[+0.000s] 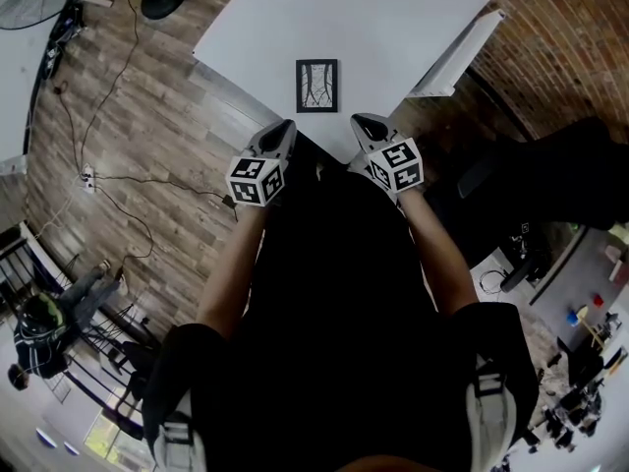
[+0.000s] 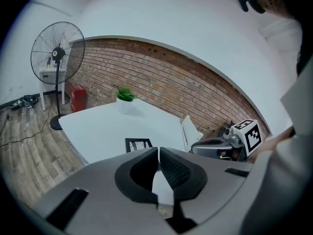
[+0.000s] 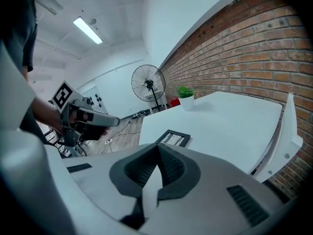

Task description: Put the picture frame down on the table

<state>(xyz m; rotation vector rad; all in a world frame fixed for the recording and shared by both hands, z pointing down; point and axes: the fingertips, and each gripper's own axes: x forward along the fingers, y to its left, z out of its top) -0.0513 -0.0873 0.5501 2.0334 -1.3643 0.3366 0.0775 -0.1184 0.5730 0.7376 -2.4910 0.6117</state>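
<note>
Left gripper (image 1: 283, 129) and right gripper (image 1: 365, 123) have their jaws together and empty, seemingly because the frame (image 1: 316, 85) already lies flat on the table (image 1: 393, 18) just ahead.

The left gripper (image 1: 285, 128) and the right gripper (image 1: 362, 122) are side by side, just before the near corner of the table (image 1: 393, 28), both pointing forward and somewhat down. The right jaws are together and empty. The left jaws seem together too. Both forearms (image 1: 231, 273) reach forward.

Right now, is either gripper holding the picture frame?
No, the picture frame lies flat on the white table, apart from the left gripper and right gripper, whose jaws are shut on nothing.
</note>
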